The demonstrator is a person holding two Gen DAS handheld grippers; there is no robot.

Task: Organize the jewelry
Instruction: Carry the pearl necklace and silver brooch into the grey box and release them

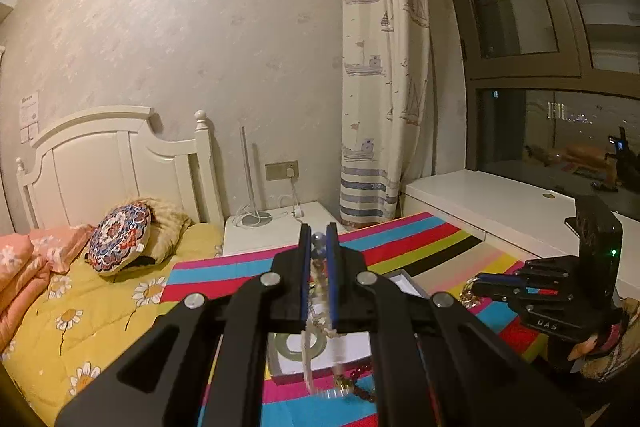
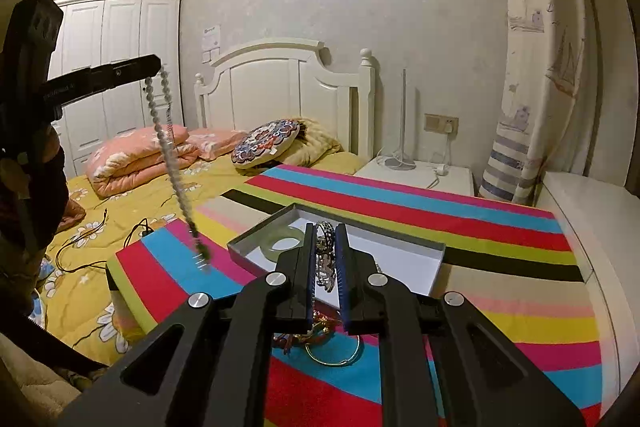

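Observation:
My left gripper (image 1: 319, 233) is shut on a long strand of pale beads (image 1: 318, 273), which hangs down from its blue pads. From the right wrist view that strand (image 2: 172, 155) dangles from the left gripper (image 2: 158, 63), high above the striped cloth (image 2: 440, 211). My right gripper (image 2: 325, 229) is shut on a gold and dark link bracelet (image 2: 325, 259), just over the open white box (image 2: 400, 259). A pale green jade bangle (image 2: 280, 243) lies in the box. The right gripper (image 1: 476, 283) also shows in the left wrist view with the gold links (image 1: 467, 294) at its tips.
A gold bangle (image 2: 336, 355) and red cord pieces (image 2: 292, 339) lie on the cloth near me; dark red beads (image 1: 362, 383) lie beside the box. A yellow bed (image 2: 132, 203) with pillows is on the left, a white nightstand (image 2: 420, 171) behind, and a white desk (image 1: 500, 203) by the window.

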